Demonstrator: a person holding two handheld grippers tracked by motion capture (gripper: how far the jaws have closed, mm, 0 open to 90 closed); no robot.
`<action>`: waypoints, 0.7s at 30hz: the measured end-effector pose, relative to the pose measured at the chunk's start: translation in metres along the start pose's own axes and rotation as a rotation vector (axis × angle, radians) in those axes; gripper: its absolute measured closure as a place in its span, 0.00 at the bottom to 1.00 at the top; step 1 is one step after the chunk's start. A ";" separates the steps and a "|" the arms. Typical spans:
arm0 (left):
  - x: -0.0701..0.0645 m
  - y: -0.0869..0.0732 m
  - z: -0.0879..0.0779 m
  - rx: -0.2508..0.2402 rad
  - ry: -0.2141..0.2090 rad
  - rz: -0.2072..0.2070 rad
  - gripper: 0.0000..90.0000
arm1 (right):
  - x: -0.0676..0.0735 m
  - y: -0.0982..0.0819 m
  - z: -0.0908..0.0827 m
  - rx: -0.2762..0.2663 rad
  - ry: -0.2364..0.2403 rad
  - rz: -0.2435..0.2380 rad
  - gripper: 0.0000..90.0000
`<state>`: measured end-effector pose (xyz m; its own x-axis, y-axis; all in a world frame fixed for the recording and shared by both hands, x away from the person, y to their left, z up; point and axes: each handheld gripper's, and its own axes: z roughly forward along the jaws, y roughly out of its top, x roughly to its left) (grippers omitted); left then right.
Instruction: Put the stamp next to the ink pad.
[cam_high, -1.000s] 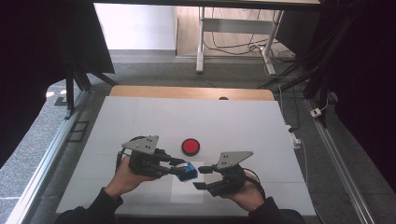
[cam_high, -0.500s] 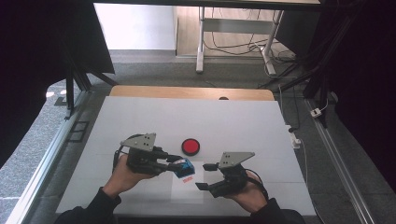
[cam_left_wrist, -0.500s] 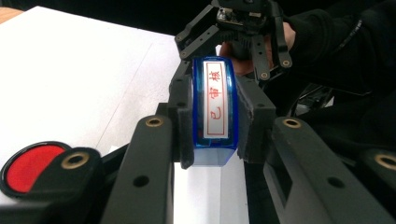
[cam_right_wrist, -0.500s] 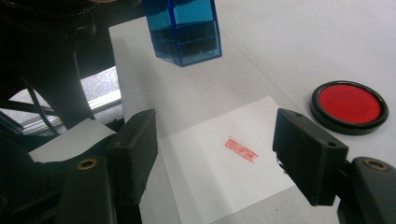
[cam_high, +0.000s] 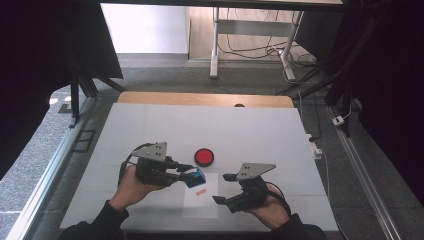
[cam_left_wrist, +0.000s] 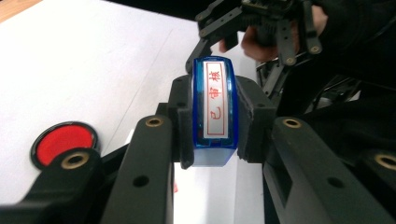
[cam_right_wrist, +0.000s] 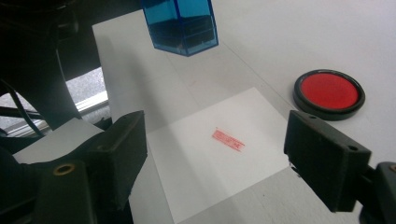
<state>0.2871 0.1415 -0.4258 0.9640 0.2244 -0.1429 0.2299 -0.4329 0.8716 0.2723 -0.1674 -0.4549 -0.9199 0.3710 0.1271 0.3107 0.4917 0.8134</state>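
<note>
The left tool (cam_high: 186, 173) clamps the blue stamp (cam_high: 195, 176) above the paper sheet (cam_high: 201, 202). The right tool (cam_high: 226, 188) has just been opening, jaws empty. Risk: a lowered stamp could smear the red imprint (cam_right_wrist: 228, 139) or double-print.

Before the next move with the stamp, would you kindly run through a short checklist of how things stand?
1. Left tongs shut on the blue stamp: ok.
2. Stamp lifted off the paper: ok.
3. Red print on the paper: ok, though too small to read.
4. Right tongs, just opening, hold nothing: ok.
5. Red ink pad uncovered beside the paper: ok.
6. Ink left on the stamp face: cannot tell.
</note>
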 end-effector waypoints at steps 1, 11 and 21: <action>0.000 0.000 0.000 0.010 0.011 -0.001 0.78 | 0.000 -0.001 0.000 0.003 -0.007 0.003 0.22; 0.006 -0.004 -0.004 0.074 0.105 -0.016 0.78 | -0.002 -0.004 -0.004 0.020 -0.048 0.047 0.15; 0.013 -0.009 -0.007 0.110 0.172 -0.045 0.78 | -0.005 -0.010 -0.009 0.051 -0.097 0.062 0.03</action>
<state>0.2962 0.1544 -0.4321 0.9174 0.3877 -0.0901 0.2947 -0.5092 0.8086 0.2714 -0.1813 -0.4580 -0.8720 0.4748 0.1187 0.3799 0.5038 0.7758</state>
